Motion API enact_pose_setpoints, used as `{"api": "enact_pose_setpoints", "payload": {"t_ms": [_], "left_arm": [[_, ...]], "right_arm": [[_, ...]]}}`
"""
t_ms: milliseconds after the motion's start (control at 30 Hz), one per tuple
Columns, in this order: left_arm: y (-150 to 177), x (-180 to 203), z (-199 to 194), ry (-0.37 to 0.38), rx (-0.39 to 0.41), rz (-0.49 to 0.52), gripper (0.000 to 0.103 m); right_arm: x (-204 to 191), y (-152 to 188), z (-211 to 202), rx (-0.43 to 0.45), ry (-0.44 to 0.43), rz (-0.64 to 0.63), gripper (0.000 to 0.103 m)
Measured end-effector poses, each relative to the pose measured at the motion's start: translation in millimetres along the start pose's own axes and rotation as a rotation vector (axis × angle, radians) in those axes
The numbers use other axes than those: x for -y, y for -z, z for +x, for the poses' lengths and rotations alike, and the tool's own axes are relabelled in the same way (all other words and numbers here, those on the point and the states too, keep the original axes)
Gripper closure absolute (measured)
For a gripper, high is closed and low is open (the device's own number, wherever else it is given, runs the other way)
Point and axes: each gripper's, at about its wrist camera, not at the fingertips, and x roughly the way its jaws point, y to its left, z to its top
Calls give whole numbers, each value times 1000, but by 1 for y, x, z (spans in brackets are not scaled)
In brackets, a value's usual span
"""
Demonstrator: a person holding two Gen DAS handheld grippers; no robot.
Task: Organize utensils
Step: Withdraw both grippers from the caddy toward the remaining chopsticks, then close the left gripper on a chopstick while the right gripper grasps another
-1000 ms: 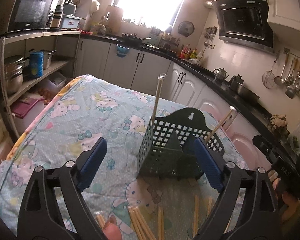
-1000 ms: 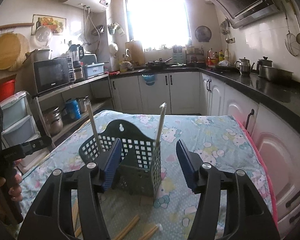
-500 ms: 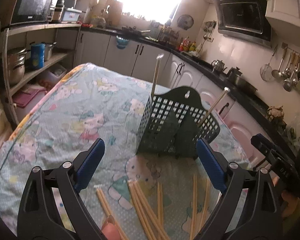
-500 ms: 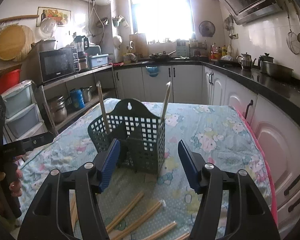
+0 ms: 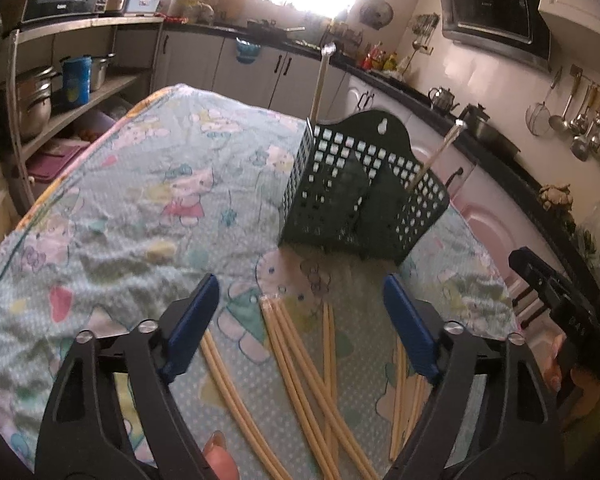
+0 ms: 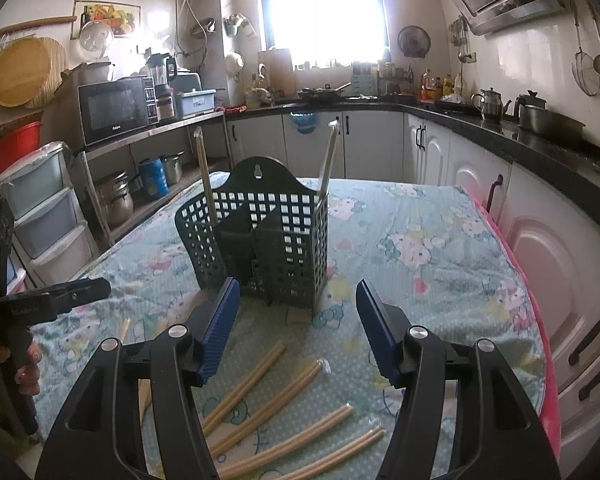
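Left gripper (image 5: 300,320) tilts downward, its jaws closing with nothing pressed between the blue pads (image 5: 190,332) — a fingertip (image 5: 219,458) shows beneath. Right gripper (image 6: 296,328) tilts downward too, jaws apart — nothing gripped.

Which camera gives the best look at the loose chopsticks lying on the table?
The left wrist view: the loose chopsticks lie full-length between its open pads. The right wrist view shows the loose chopsticks partly hidden behind the fingers.

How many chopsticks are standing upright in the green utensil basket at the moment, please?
2. One chopstick stands in the left compartment of the green utensil basket in the right wrist view, and the other chopstick stands at its right corner. Shorter ones could be hidden inside.
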Motion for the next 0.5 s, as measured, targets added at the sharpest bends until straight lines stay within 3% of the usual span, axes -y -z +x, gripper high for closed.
{"api": "enact_pose_setpoints", "payload": {"t_ms": [333,500], "left_arm": [[34,-8,23,-50,-156,8,74],[44,-9,32,-65,-206,21,78]], "right_arm": [[2,17,3,-44,-2,-3,45],[2,22,6,-62,-6,1,45]]}}
